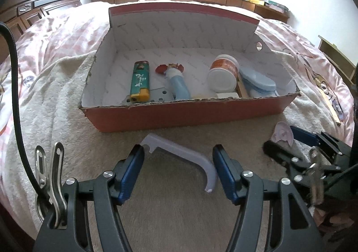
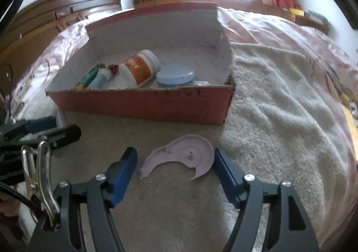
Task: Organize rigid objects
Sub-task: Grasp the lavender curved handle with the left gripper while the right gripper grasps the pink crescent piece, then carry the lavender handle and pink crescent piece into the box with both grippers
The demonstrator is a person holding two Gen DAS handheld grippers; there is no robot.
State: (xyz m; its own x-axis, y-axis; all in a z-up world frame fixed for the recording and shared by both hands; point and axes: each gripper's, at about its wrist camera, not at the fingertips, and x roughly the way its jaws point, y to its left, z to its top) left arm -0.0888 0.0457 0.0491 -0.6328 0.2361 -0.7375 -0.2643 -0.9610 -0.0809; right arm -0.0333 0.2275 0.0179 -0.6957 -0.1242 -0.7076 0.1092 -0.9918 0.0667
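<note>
Bedroom light falls on a bed spread with a cream fleece blanket point(image 2: 279, 99), on which an open red cardboard box point(image 1: 179, 115) is set. Two thin plastic shells lie on the blanket in front of the box: a curved lavender-grey piece point(image 1: 185, 160) framed by the wide-open left gripper point(image 1: 177, 170), and a pink rounded shell point(image 2: 185, 155) between the spread jaws of the right gripper point(image 2: 175, 169), its right edge at or against one pad. Both are judged light, stiff, smooth and somewhat brittle; hold is best taken across the flat faces or narrow necks. Soft pile may hinder scooping. A lighter point(image 1: 139, 81), pill bottle point(image 1: 223, 72) and blue case point(image 1: 257, 79) already crowd the box.
</note>
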